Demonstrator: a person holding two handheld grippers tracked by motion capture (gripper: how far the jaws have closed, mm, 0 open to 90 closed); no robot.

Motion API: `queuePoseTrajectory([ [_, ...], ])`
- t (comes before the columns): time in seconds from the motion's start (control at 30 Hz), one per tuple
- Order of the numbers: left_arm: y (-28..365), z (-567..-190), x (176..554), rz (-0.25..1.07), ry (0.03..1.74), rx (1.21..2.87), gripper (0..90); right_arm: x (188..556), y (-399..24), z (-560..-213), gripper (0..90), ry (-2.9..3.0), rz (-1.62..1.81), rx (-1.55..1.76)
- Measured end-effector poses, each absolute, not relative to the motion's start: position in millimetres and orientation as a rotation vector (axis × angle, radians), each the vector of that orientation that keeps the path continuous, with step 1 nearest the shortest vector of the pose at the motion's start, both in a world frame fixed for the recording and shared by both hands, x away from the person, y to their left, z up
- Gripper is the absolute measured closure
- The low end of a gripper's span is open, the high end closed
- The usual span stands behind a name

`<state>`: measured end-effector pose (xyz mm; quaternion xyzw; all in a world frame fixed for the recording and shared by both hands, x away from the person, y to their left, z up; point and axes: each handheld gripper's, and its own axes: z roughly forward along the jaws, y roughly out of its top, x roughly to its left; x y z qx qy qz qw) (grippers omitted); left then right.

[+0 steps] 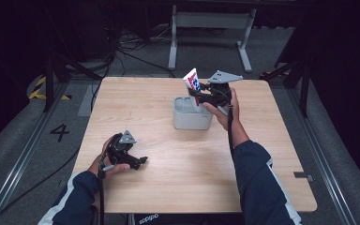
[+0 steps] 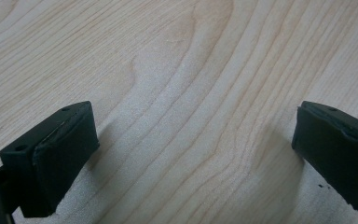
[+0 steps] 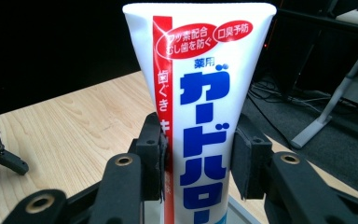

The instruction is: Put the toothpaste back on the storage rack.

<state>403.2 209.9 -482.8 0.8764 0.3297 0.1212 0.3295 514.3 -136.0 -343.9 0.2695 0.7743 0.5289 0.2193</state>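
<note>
Where the tube is: while its lower end is sunk in the pale grey, round-cornered plastic holder (image 1: 187,117) near the middle of the light wooden table (image 1: 168,187), the white toothpaste tube with red and blue print (image 1: 192,84) is kept tilted, flat sealed end uppermost
Holder contents: the tube's lower end is seen inside; whether it rests on the bottom cannot be told
Right gripper (image 1: 201,97): its black jaws are clamped on the tube from both sides, just above the holder's rim
Left gripper (image 1: 138,161): its jaws are held wide apart with nothing between them, low over bare wood, well apart from the holder
Hidden or cut off: the cap end of the tube is concealed by the holder's wall in the high view and cut off at the bottom edge of the right gripper view; the print is too small to be read from above
Right gripper view: the tube (image 3: 205,116) is shown upright between the two pads, blue characters on white and a red stripe down one edge; a corner of the holder's rim (image 3: 242,210) is caught below
Left gripper view: wood grain (image 2: 182,93) is seen between the two black pads (image 2: 60,158)
High view: both hands, dark sleeves and the grey plates on the grippers are seen together
</note>
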Motion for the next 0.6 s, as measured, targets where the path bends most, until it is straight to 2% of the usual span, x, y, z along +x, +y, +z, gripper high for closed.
queuePoseTrajectory([
  [0.6,210,-483,403,0.312,0.866,2.291,0.4,512,-141,-363,60.8,2.209,1.402,0.749],
])
